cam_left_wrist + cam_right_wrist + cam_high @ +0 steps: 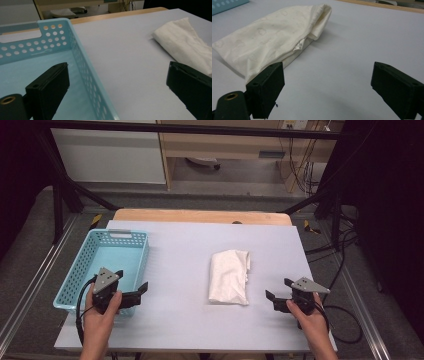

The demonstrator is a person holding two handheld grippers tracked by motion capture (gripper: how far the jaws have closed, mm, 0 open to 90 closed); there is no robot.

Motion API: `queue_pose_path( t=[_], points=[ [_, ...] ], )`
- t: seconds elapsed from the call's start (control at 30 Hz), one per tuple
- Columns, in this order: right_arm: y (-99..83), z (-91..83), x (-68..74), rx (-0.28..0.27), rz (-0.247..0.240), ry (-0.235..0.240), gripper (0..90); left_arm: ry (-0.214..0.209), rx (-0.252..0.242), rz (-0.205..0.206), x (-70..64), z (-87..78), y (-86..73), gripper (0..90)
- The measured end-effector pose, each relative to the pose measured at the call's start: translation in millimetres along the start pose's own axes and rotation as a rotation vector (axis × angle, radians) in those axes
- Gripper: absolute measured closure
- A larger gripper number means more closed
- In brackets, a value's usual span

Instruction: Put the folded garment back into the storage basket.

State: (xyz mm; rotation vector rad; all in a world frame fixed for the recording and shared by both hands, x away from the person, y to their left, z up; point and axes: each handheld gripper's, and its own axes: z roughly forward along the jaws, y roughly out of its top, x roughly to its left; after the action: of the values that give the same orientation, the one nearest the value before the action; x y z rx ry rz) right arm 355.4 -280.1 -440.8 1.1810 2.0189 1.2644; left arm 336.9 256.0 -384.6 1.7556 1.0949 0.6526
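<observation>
On pale table (190,320) | folded white cloth (229,276) | both hand-held grippers wide open, empty

This looks like a lab or test room set up for recording. A black metal frame (65,185) stands around the table (190,320), its bars crossing the top and both sides of the high view. Loose cables (345,245) run over the grey carpet at the right, with more hanging at the upper right by a pale wooden cabinet (220,145). Yellow-black tape marks (95,221) sit on the floor by the table's far corners.
</observation>
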Motion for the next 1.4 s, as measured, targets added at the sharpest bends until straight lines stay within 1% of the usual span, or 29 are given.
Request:
queue_pose_path(
  t=[0.1,0.13,0.17,0.2,0.23,0.27,0.3,0.33,0.4,0.47,0.5,0.53,0.57,0.67,0.7,0.73,0.77,0.8,0.87,0.93,0.97,1.0,1.1,1.17,1.2,1.23,1.27,1.3,1.4],
  points=[
    [-0.9,1.4,-1.0,0.013,-0.003,-0.004,12.0,-0.008,-0.007,0.034,-7.8,3.0,1.6,4.5],
    [-0.4,1.6,-1.1,0.015,-0.001,0.002,12.0,-0.008,-0.007,0.034,-7.8,3.0,1.6,4.7],
    [0.3,2.1,-0.7,0.012,0.002,0.003,12.0,-0.033,-0.013,0.029,-13.0,4.6,2.0,5.1],
    [0.8,2.3,-0.2,0.009,0.000,0.006,12.0,-0.054,-0.018,0.019,-14.9,4.7,2.3,5.2],
    [1.0,2.4,0.4,0.008,0.000,0.007,11.7,-0.065,-0.026,0.010,-17.3,4.9,2.7,5.1],
    [0.8,2.5,1.0,0.011,-0.003,0.007,11.6,-0.067,-0.032,0.011,-19.9,5.0,3.1,5.1],
    [0.7,2.5,1.9,0.014,-0.003,0.006,11.5,-0.070,-0.042,0.019,-22.7,5.2,3.4,5.2],
    [0.7,2.5,1.9,0.014,-0.003,0.006,11.5,-0.070,-0.042,0.019,-22.7,5.2,3.4,5.2],
    [0.8,2.5,3.1,0.013,-0.005,0.012,11.2,-0.071,-0.065,0.039,-27.7,4.6,3.9,5.5],
    [0.1,2.7,3.2,0.019,-0.009,0.007,11.1,-0.096,-0.082,0.049,-34.6,3.8,5.4,5.6],
    [-0.3,2.3,3.2,0.019,-0.007,0.004,11.1,-0.096,-0.082,0.049,-34.6,3.8,5.4,5.5],
    [-0.9,1.7,3.3,0.019,-0.002,0.000,11.1,-0.096,-0.081,0.056,-39.4,4.2,5.4,5.5],
    [-1.3,1.2,3.5,0.019,0.000,-0.004,11.1,-0.096,-0.081,0.056,-39.4,4.2,5.4,5.5],
    [-0.1,0.8,5.0,0.020,-0.011,-0.005,10.9,-0.120,-0.069,0.080,-49.8,7.6,3.9,5.4],
    [0.8,0.9,6.3,0.018,-0.009,-0.003,10.8,-0.120,-0.069,0.080,-49.8,7.6,3.9,4.7],
    [1.6,1.5,7.4,0.017,-0.015,-0.002,10.6,-0.133,-0.060,0.096,-55.4,10.6,2.2,4.5],
    [2.2,2.0,8.9,0.022,-0.019,-0.001,10.5,-0.133,-0.060,0.096,-55.4,10.6,2.2,4.5],
    [2.2,2.4,9.9,0.022,-0.022,-0.002,10.4,-0.148,-0.051,0.104,-60.0,13.6,0.8,4.6],
    [1.5,3.0,12.2,0.027,-0.014,-0.006,10.0,-0.155,-0.044,0.108,-63.7,16.8,-0.5,4.5],
    [1.3,2.8,13.2,0.030,-0.020,-0.009,10.0,-0.161,-0.036,0.113,-65.5,19.0,-1.1,4.6],
    [1.5,2.9,13.6,0.030,-0.017,-0.006,9.9,-0.173,-0.019,0.123,-68.6,23.4,-2.6,4.6],
    [1.7,3.5,13.4,0.030,-0.016,-0.004,9.8,-0.179,-0.013,0.126,-70.1,25.2,-3.2,4.7],
    [1.8,5.7,12.6,0.041,-0.015,-0.007,9.7,-0.189,-0.008,0.126,-73.4,27.5,-3.6,5.0],
    [2.2,5.7,13.1,0.037,-0.011,-0.007,9.7,-0.210,-0.011,0.129,-79.1,30.0,-2.6,5.1],
    [2.4,5.2,13.5,0.038,-0.009,-0.005,9.6,-0.227,-0.016,0.135,-81.3,32.3,-1.9,5.0],
    [2.4,5.2,13.5,0.038,-0.009,-0.005,9.6,-0.227,-0.016,0.135,-81.3,32.3,-1.9,5.1],
    [2.0,4.9,14.2,0.041,-0.001,0.000,9.2,-0.239,-0.009,0.154,-86.0,37.8,0.6,5.1],
    [1.5,4.9,14.6,0.041,0.006,0.003,9.0,-0.241,-0.010,0.158,-88.2,41.0,2.0,5.4],
    [0.9,3.9,14.7,0.041,0.008,0.002,8.8,-0.254,0.005,0.172,-95.2,52.2,5.1,5.8]
  ],
)
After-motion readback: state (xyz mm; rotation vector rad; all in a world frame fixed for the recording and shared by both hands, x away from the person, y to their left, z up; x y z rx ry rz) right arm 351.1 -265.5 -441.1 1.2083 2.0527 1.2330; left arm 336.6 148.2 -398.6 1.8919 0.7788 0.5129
